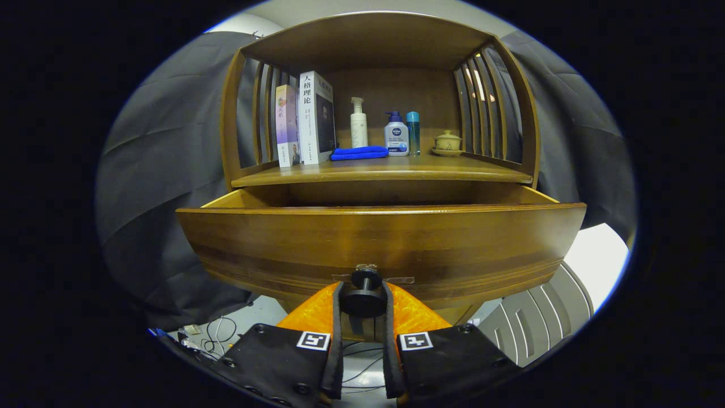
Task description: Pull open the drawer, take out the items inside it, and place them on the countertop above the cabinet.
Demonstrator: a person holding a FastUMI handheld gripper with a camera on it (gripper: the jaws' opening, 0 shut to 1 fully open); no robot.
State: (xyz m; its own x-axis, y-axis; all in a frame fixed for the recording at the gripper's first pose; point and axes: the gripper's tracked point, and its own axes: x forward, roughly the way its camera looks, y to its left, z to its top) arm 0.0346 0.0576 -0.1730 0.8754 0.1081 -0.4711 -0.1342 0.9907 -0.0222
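Observation:
The wooden drawer of the cabinet stands pulled out toward me, its front panel just ahead of the fingers. A round dark knob sticks out from the lower middle of that panel. My gripper is shut on the knob, one finger pressing each side. The drawer's inside is hidden behind its front panel. Above the drawer lies the wooden countertop inside an open shelf frame.
On the countertop stand two books, a folded blue cloth, a white pump bottle, a squat pump bottle, a teal can and a lidded cup on a saucer. Cables lie on the floor below.

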